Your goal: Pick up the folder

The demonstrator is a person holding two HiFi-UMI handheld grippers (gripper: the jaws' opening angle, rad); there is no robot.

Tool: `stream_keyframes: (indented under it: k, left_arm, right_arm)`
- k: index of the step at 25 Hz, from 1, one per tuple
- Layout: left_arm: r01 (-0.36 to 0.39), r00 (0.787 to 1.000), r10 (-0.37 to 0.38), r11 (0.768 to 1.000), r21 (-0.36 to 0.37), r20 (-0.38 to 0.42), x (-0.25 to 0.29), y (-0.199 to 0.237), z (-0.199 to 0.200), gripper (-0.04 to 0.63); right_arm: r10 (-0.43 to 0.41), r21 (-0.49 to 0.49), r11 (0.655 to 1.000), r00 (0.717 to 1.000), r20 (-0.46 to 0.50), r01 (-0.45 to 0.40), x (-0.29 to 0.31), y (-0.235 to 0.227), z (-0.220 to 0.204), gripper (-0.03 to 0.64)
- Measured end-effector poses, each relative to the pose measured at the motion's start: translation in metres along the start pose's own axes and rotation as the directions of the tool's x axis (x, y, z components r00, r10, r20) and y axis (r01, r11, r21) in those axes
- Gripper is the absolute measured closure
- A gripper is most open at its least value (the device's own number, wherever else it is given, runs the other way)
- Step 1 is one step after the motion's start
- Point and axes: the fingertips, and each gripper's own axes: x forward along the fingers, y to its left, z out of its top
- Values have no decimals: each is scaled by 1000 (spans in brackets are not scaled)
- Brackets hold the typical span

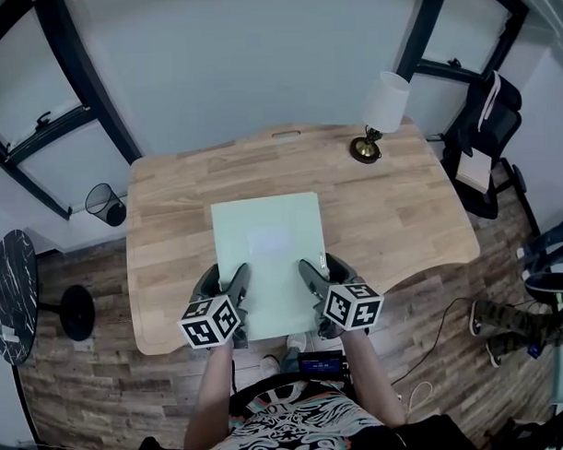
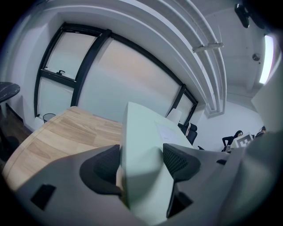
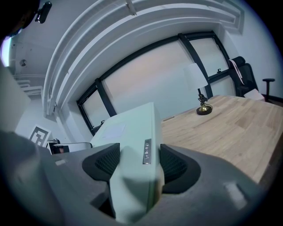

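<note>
Since both grippers hold the near edge of the pale green folder (image 1: 268,238), the lift should be even. The left gripper (image 1: 225,279) has its fingers (image 2: 179,161) squeezed on the corner at 7 o'clock. The right gripper (image 1: 322,270) pinches the corner at 5 o'clock. The folder sits in the middle of the wooden surface (image 1: 401,215), with a lamp (image 1: 381,114) well off at 1 o'clock. Raise both together, slow and level, so it does not bend or slip.
</note>
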Motion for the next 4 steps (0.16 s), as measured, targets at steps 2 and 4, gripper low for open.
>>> stream_keyframes:
  k: [2,4]
  left_arm:
    - [-1,1000,1,1000,0,-2,3,-1,0,293]
    - [-3,1000,3,1000,0,-4,5,-2,0,295]
  right_arm:
    - [0,2,1000,1000,-2,0,1,-3,1,333]
    - [0,4,1000,1000,-3,0,2,-6,1,333]
